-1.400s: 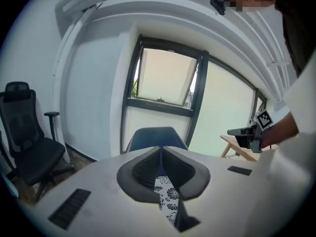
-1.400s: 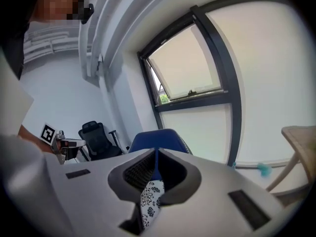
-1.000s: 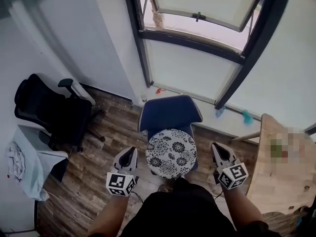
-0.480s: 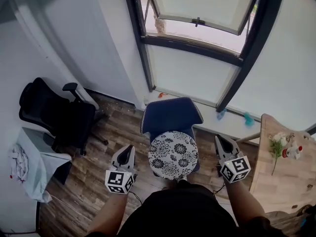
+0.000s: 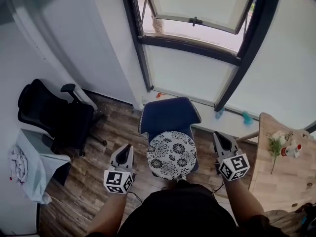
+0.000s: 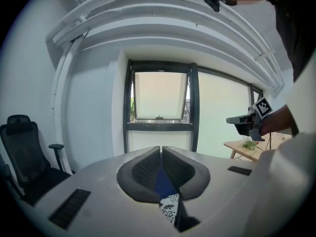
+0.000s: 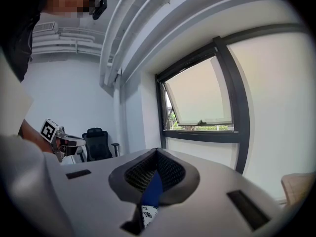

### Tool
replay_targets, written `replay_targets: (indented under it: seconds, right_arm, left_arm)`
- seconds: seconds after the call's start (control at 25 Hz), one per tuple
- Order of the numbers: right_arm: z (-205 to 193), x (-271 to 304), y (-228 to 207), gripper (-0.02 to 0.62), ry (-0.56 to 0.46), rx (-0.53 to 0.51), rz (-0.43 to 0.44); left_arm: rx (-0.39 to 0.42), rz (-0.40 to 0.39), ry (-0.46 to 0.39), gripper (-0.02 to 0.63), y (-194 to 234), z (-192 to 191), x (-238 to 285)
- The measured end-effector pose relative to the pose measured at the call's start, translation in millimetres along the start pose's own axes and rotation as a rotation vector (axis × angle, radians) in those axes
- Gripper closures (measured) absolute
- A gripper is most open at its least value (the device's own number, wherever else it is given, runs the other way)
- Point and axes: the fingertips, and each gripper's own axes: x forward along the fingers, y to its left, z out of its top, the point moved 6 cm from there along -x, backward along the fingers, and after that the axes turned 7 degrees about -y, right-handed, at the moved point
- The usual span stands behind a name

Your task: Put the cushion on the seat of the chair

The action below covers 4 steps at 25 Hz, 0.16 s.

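Black-and-white floral round cushion [image 5: 171, 154] rests on blue chair [image 5: 169, 113] — left claw [image 5: 128, 148] and right claw [image 5: 217, 135] pressed together.

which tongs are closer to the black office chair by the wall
Left. The left tongs hover on the side of the blue chair that faces the black office chair; the right tongs are on the blue chair's far side, next to the wooden table.

The cushion [image 5: 172, 154] lies on the chair [image 5: 169, 113] at centre frame below the window [image 5: 200, 6], between left gripper [image 5: 128, 147] and right gripper [image 5: 217, 135], office chair [image 5: 49, 115] far left, worktop [image 5: 276, 181] lower right.
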Motion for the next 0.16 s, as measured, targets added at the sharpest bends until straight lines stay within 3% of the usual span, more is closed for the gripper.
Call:
replay_targets:
  seconds: [0.16]
  right_arm:
    - [1.5, 2.2, -1.6, 0.571, -0.006, -0.001, -0.002]
  left_arm:
    - [-0.024, 0.004, -0.021, 0.589, 1.3, 5.1, 3.1]
